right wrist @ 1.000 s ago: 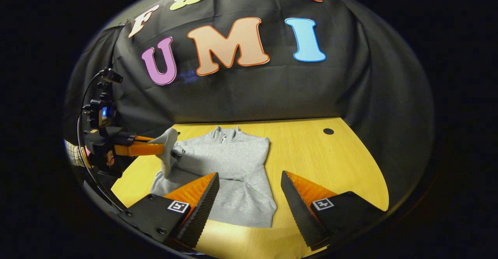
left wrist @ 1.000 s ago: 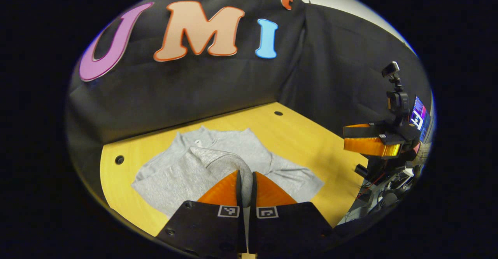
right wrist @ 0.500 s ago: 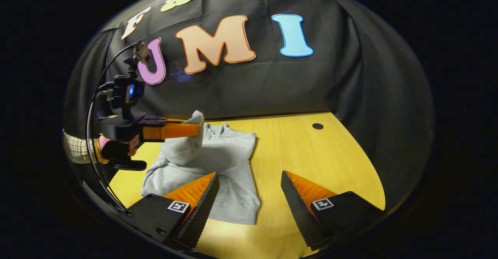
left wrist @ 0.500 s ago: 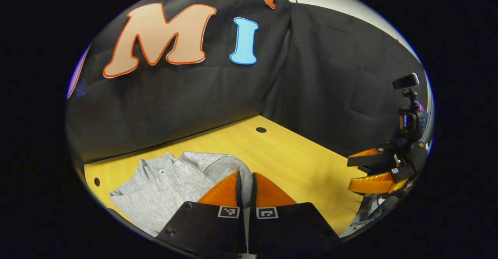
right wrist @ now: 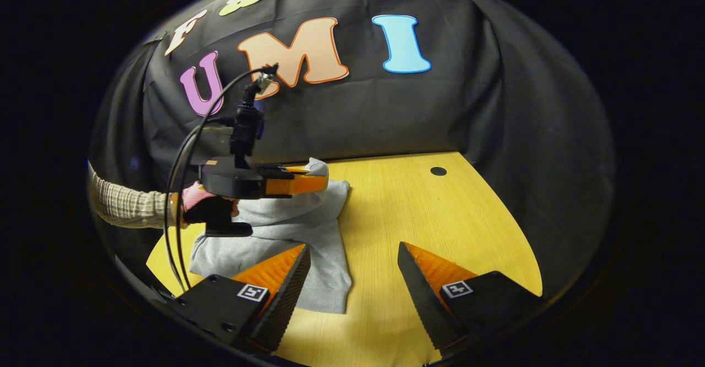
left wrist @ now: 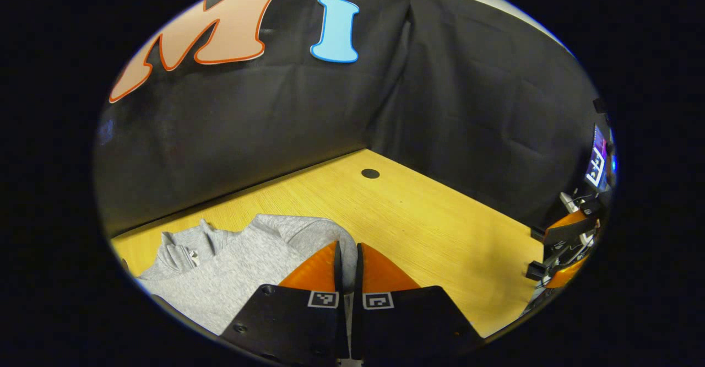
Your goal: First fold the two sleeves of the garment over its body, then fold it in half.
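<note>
While sleeve (left wrist: 325,235) sits pinched between left gripper (left wrist: 346,254) jaws, seemingly lifted.

One grey knitted sweatshirt with a short zip collar (right wrist: 325,246) lies on one yellow wooden worktop (right wrist: 440,218). Two hand-held grippers: the left hand-held gripper (right wrist: 322,182) and the right hand-held gripper (right wrist: 352,270). One round dark hole (right wrist: 438,171) marks the worktop's far corner. One checked sleeve (right wrist: 126,207) shows.

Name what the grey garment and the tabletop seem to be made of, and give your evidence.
Garment: looks like soft heathered knit, perhaps cotton fleece, since it drapes limply from the left gripper. Tabletop: apparently wood or wood-look laminate, with fine straight grain and a smooth, faintly glossy finish.
</note>
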